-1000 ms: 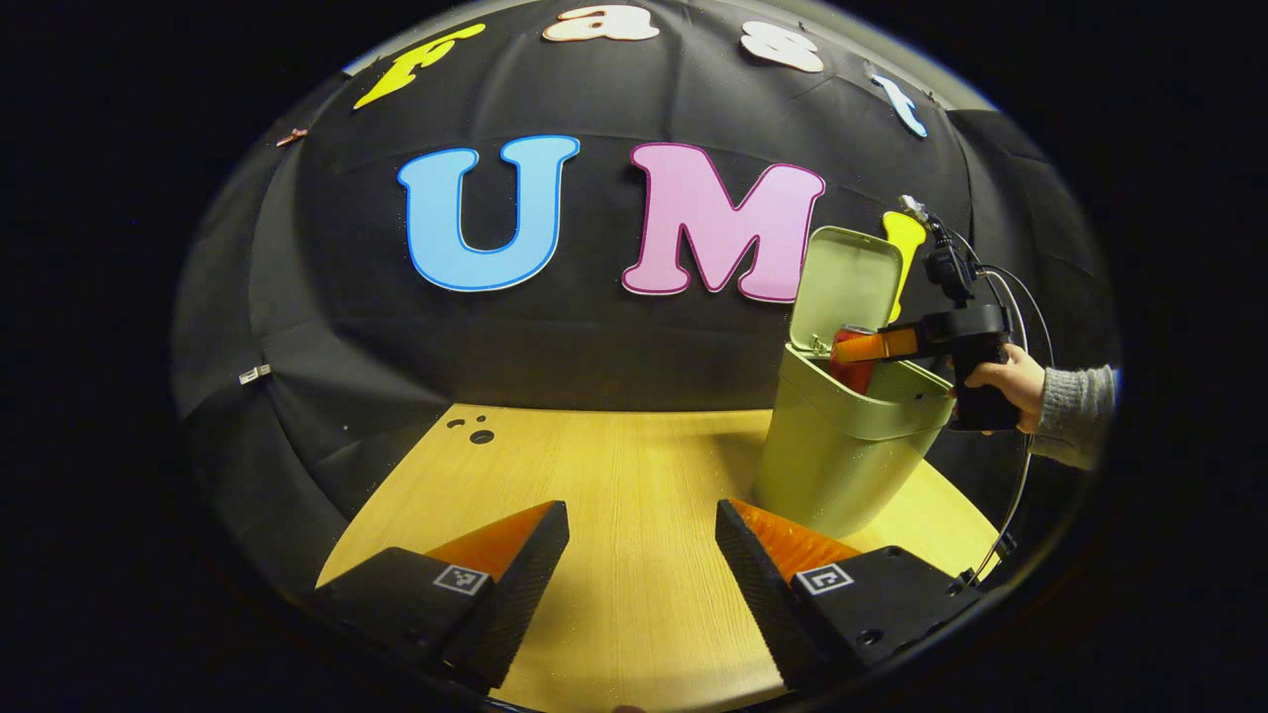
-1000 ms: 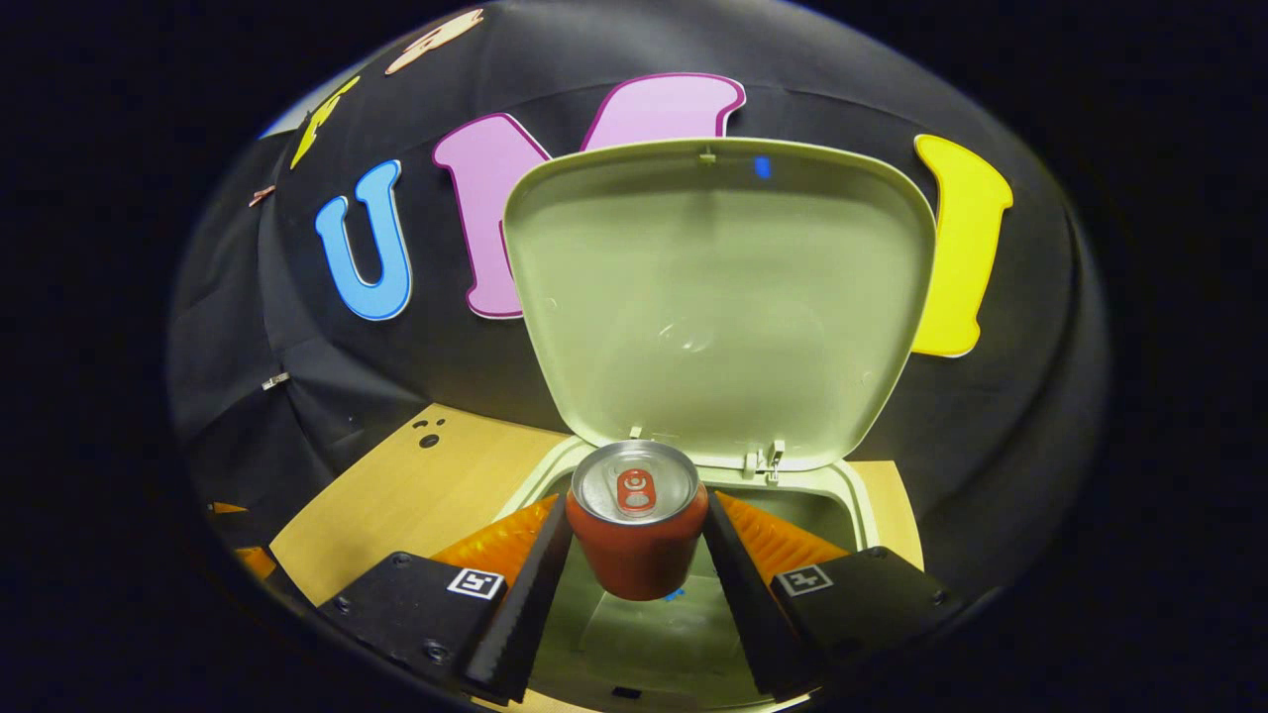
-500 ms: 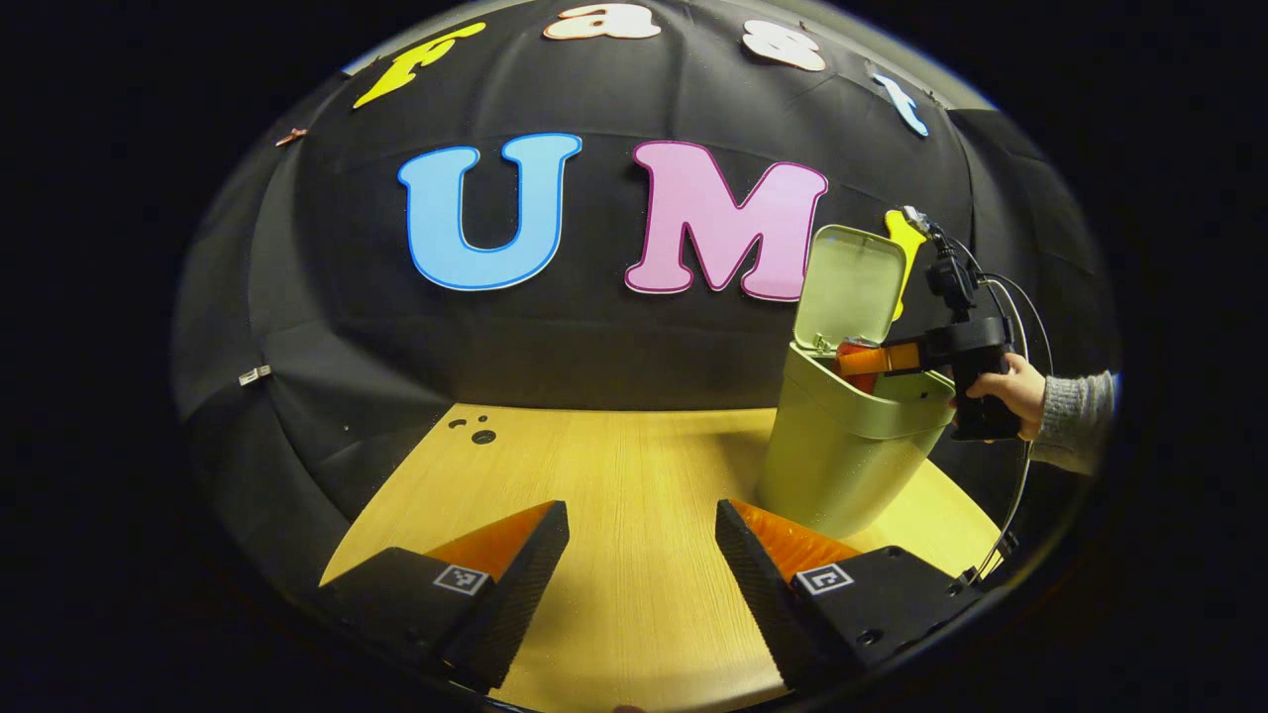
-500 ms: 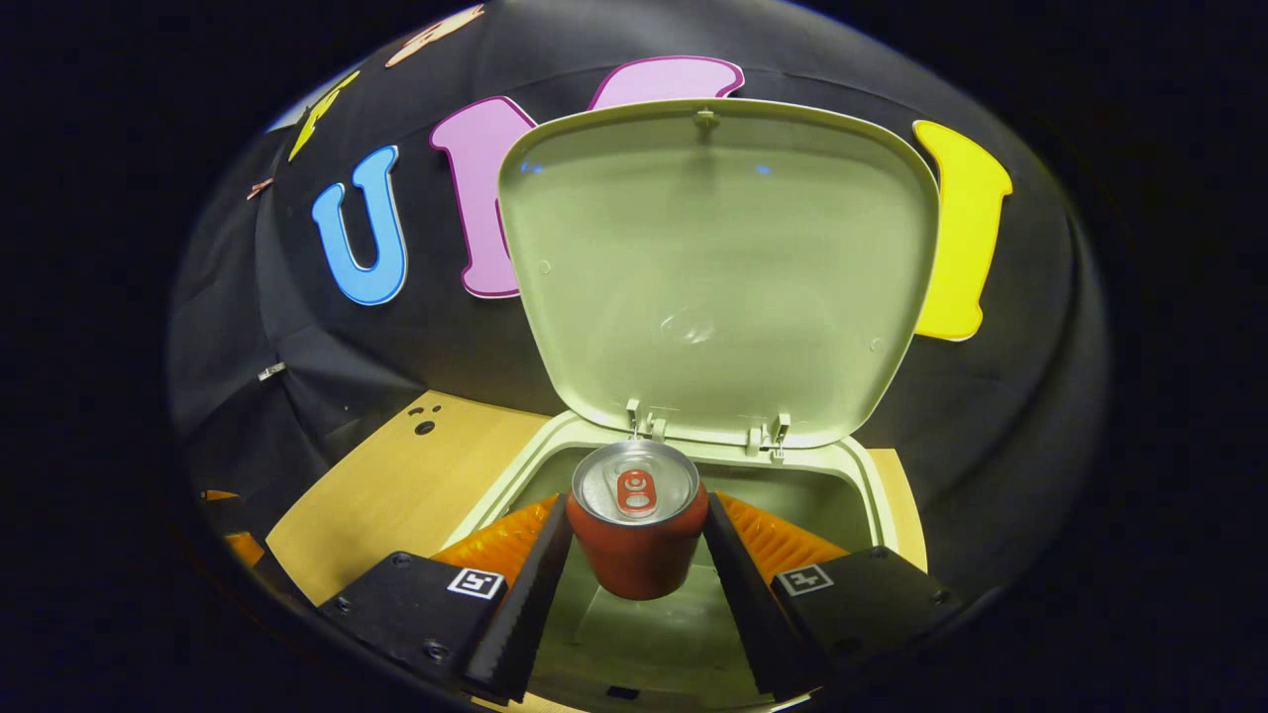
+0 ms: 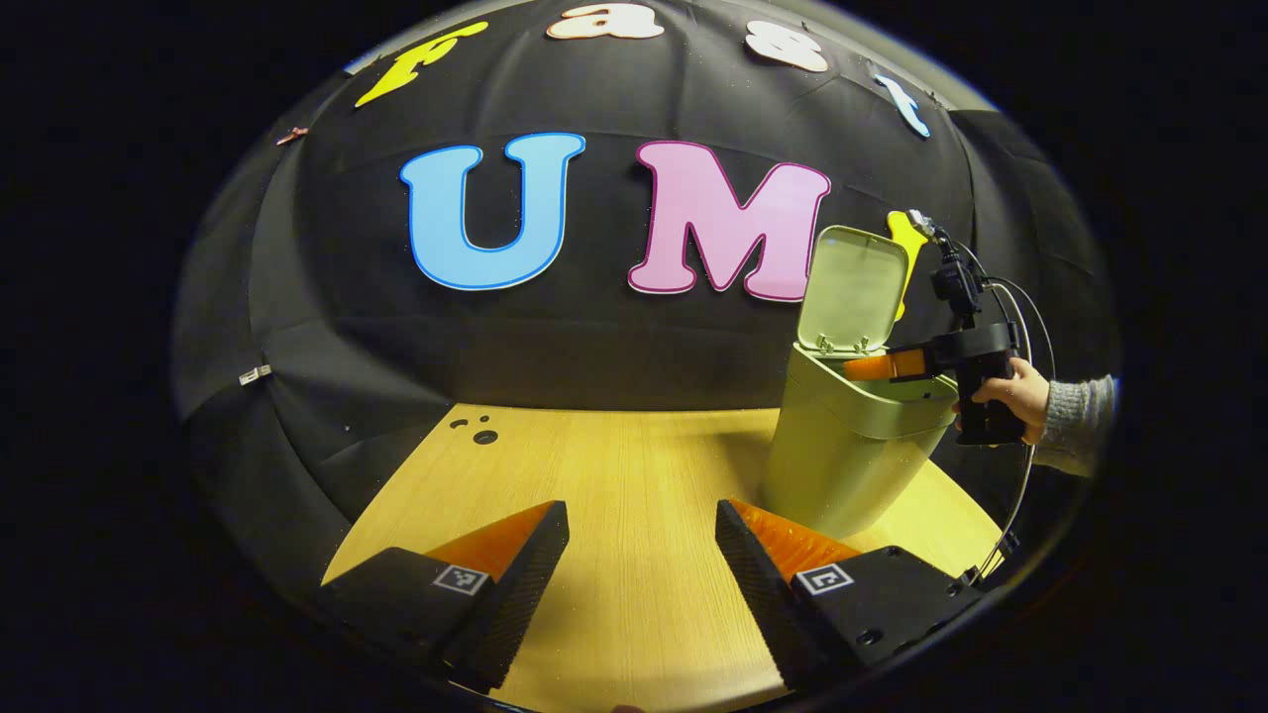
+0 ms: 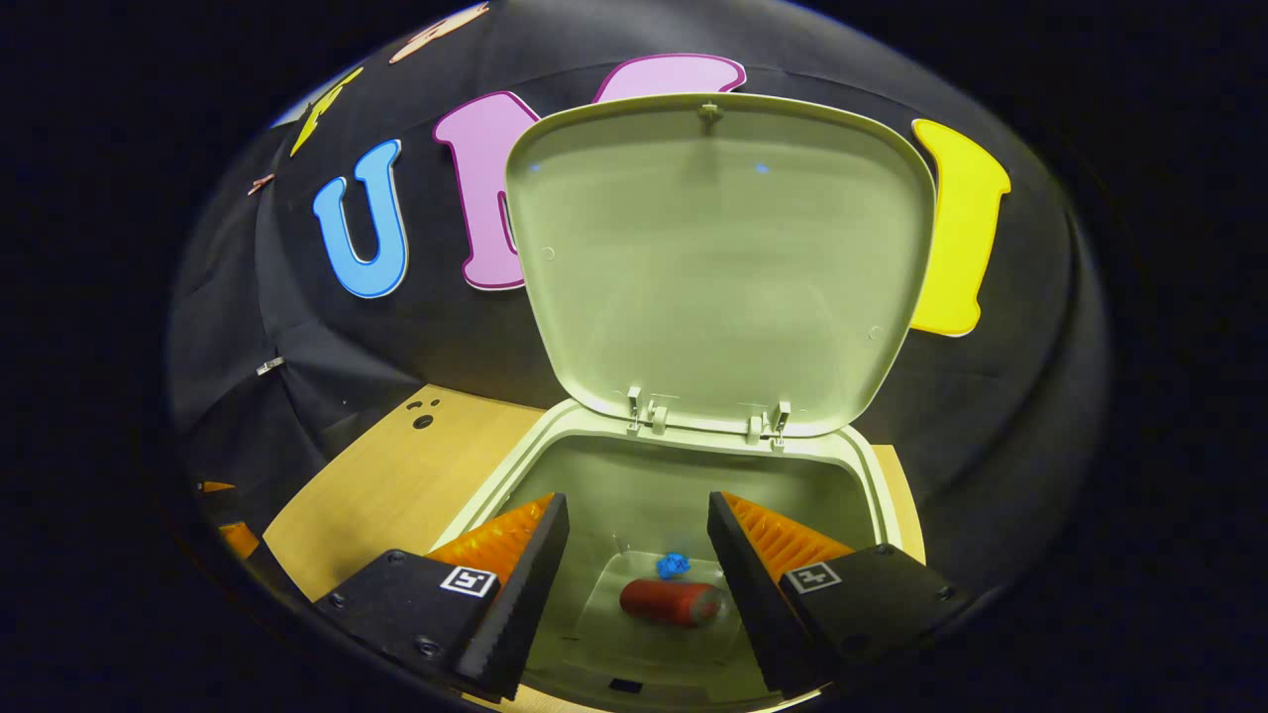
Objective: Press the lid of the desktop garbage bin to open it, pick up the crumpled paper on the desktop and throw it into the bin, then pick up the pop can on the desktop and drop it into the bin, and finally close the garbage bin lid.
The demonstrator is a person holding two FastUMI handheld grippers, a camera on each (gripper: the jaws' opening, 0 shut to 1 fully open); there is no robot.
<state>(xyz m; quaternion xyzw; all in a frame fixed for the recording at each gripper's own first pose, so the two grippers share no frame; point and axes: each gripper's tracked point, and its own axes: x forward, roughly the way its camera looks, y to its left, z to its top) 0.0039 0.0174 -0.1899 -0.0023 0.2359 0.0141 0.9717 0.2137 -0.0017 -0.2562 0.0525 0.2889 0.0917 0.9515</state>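
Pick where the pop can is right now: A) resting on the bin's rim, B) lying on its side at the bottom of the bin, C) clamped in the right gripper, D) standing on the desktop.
B: in the right gripper view the pop can lies on its side on the floor of the bin, below the open right gripper.

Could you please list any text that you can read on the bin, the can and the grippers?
On the bin: none.
On the can, lying in the bin: too small and blurred to read.
On the left gripper and right gripper: square pattern markers, no words or numbers.
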